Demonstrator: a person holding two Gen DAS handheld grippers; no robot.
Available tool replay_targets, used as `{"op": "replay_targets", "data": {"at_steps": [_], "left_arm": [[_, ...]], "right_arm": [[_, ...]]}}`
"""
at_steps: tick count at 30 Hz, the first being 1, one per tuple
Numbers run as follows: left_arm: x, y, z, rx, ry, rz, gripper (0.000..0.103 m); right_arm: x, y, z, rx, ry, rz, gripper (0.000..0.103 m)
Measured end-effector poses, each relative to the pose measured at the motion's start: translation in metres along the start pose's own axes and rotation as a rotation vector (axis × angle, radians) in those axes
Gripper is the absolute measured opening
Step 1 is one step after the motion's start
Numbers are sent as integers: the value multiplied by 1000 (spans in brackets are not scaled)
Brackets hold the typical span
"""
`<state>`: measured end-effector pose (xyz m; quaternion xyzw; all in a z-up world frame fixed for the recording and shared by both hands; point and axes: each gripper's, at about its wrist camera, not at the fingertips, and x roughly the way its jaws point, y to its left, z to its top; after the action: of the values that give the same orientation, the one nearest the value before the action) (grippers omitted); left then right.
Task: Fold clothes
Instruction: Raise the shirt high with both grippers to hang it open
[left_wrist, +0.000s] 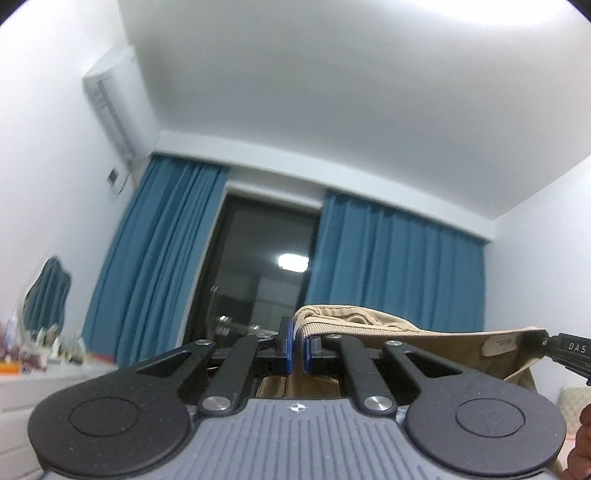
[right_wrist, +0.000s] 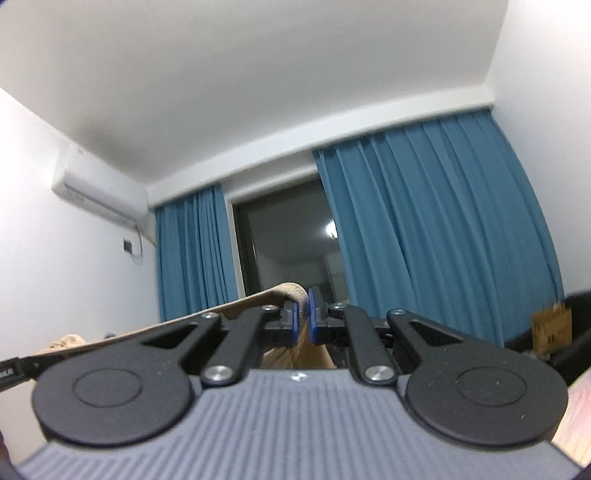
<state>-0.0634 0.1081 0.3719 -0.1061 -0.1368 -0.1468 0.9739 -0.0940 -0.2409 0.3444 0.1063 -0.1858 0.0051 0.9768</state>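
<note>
Both cameras point up toward the ceiling. A tan garment with a ribbed waistband and a white label is stretched in the air between my two grippers. My left gripper is shut on one end of its waistband, blue pads pinching the cloth. In the right wrist view my right gripper is shut on the other end of the tan garment, which runs off to the left. The right gripper's black tip shows at the right edge of the left wrist view. The cloth below the grippers is hidden.
Blue curtains frame a dark glass door ahead. An air conditioner hangs on the left wall. A cluttered white dresser stands at the left, a cardboard box at the right. A hand shows at the lower right.
</note>
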Motion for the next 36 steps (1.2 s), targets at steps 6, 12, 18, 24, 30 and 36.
{"op": "replay_targets", "data": {"at_steps": [6, 12, 18, 24, 30, 36], "left_arm": [[2, -27, 55, -22, 13, -68, 8], [40, -32, 30, -34, 104, -62, 8], [109, -7, -55, -71, 194, -2, 9], [198, 44, -177, -76, 277, 104, 10], [300, 100, -352, 7, 441, 202, 11], [381, 159, -531, 70, 666, 264, 13]], "right_arm": [[-16, -1, 67, 6, -35, 37, 9], [21, -18, 60, -7, 50, -5, 9], [82, -42, -24, -60, 198, -59, 9], [162, -68, -150, -84, 331, -107, 9], [256, -97, -318, -136, 469, -171, 9], [328, -142, -506, -139, 695, -222, 9]]}}
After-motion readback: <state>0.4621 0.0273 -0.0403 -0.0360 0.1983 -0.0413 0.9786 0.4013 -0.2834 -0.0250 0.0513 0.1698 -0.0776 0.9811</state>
